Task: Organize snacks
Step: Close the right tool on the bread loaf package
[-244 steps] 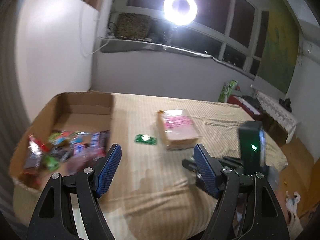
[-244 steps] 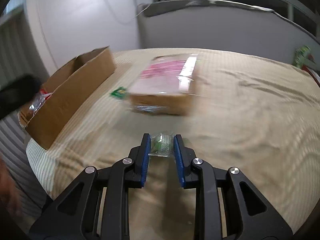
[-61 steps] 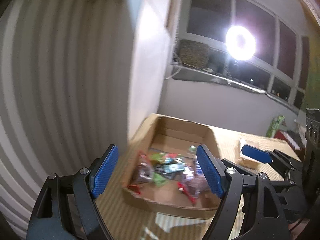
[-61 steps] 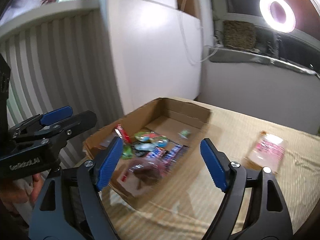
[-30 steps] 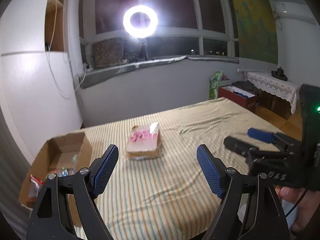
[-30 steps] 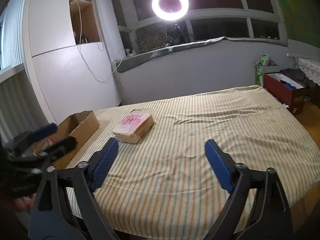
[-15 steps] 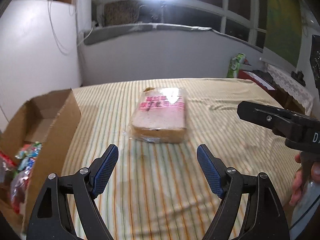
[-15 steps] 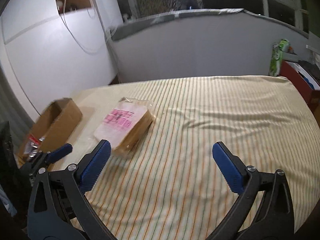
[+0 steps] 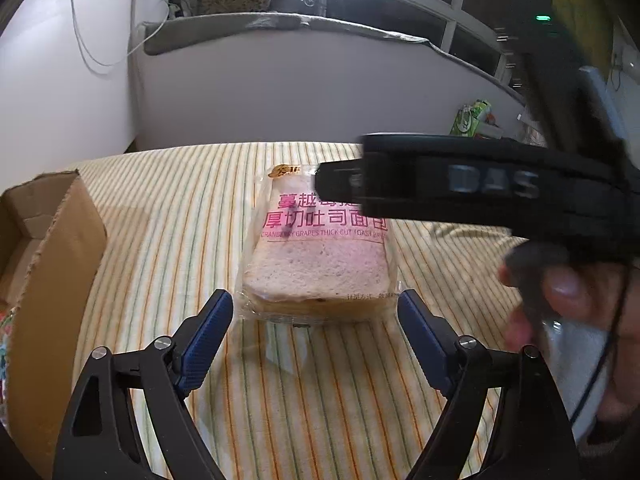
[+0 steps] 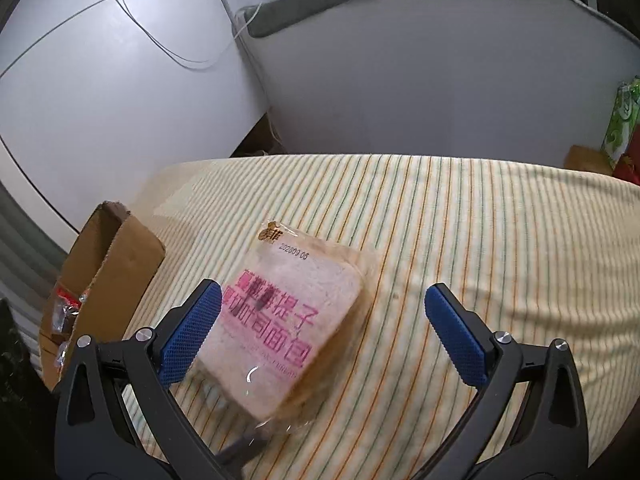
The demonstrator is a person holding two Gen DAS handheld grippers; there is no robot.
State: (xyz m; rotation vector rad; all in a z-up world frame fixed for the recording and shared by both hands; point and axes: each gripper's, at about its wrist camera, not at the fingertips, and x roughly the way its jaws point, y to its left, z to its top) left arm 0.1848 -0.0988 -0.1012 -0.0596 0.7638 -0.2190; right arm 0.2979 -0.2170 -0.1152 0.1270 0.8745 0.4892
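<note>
A clear bag of sliced toast bread (image 9: 320,256) with pink lettering lies on the striped bedcover. My left gripper (image 9: 316,328) is open and low, its blue pads either side of the bag's near end. My right gripper (image 10: 320,328) is open above the bread (image 10: 288,320); in the left wrist view its black body (image 9: 460,184) crosses over the bag's far right part. A cardboard box (image 9: 48,248) with wrapped snacks stands at the left, and shows in the right wrist view (image 10: 112,264) too.
The striped bedcover (image 10: 500,240) spreads to the right. A white cabinet (image 10: 120,72) and a grey wall stand behind the bed. A green package (image 10: 620,120) sits at the far right. The person's hand (image 9: 560,300) holds the right gripper.
Both grippers moved in closer to the bread bag and lower. The right gripper now reaches over the bag from the right. Both stay open.
</note>
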